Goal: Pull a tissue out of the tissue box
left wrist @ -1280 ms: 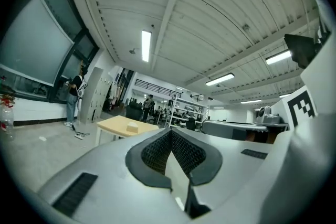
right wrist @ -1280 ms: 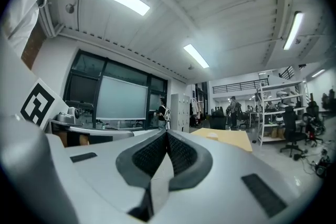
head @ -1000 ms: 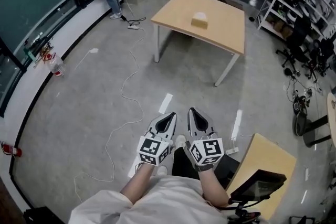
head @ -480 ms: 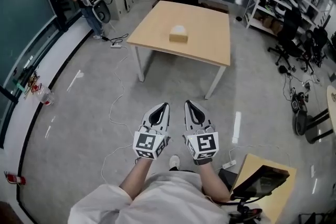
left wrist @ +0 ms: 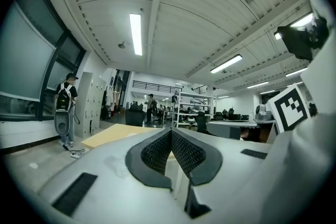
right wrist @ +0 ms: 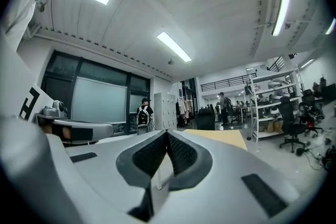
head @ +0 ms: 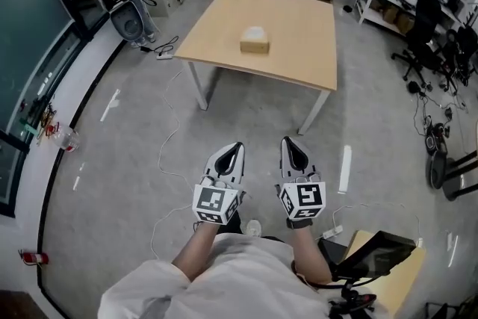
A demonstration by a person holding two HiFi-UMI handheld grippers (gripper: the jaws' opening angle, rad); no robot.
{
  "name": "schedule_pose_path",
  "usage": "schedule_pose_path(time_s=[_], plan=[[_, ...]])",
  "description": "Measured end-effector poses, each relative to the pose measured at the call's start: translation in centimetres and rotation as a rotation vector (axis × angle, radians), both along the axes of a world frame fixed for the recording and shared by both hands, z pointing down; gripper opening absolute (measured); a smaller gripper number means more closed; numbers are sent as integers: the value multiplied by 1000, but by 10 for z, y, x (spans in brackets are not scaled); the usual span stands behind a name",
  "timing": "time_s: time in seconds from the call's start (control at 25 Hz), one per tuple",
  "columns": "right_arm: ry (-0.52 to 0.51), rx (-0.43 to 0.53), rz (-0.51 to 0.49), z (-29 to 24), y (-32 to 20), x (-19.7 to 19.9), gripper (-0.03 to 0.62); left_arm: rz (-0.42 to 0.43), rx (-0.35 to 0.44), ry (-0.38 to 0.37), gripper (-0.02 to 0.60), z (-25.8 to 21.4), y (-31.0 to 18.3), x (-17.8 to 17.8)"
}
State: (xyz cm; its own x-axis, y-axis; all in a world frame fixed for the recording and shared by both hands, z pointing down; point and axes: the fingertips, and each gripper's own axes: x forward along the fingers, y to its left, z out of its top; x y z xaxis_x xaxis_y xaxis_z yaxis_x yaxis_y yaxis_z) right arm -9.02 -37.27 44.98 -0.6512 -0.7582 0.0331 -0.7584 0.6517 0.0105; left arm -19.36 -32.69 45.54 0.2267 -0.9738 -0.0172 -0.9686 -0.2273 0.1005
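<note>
- Head view: you hold two grippers, the left hand-held gripper (head: 236,149) and the right hand-held gripper (head: 288,143), side by side over the floor. One tissue box (head: 254,39) stands on the one bench (head: 299,33), well apart from both.
- Left gripper view: the jaws are together, with nothing between them.
- Right gripper view: the jaws are also together and empty.
- I judge the step to be the approach. Next you must reach the bench and open one gripper for the tissue.
</note>
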Motion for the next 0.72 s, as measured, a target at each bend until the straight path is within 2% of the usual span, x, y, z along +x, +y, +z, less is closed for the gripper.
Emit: schedule_pose_path(time_s=[0.16,0.32,0.56,0.72], plan=[[26,-10,-33,12,-39,-39,-2,-9,-11,22,-6,11,-49,-32],[37,-38,-54,20,-100,-86,-2,16,-3,36,-6,12,-118,-67],[43,33,-88,-10,-191,-172,-2,18,63,61,-6,-17,-216,-142],[52,31,-76,-10,-239,-214,-2,35,71,100,-6,-20,-263,-183]])
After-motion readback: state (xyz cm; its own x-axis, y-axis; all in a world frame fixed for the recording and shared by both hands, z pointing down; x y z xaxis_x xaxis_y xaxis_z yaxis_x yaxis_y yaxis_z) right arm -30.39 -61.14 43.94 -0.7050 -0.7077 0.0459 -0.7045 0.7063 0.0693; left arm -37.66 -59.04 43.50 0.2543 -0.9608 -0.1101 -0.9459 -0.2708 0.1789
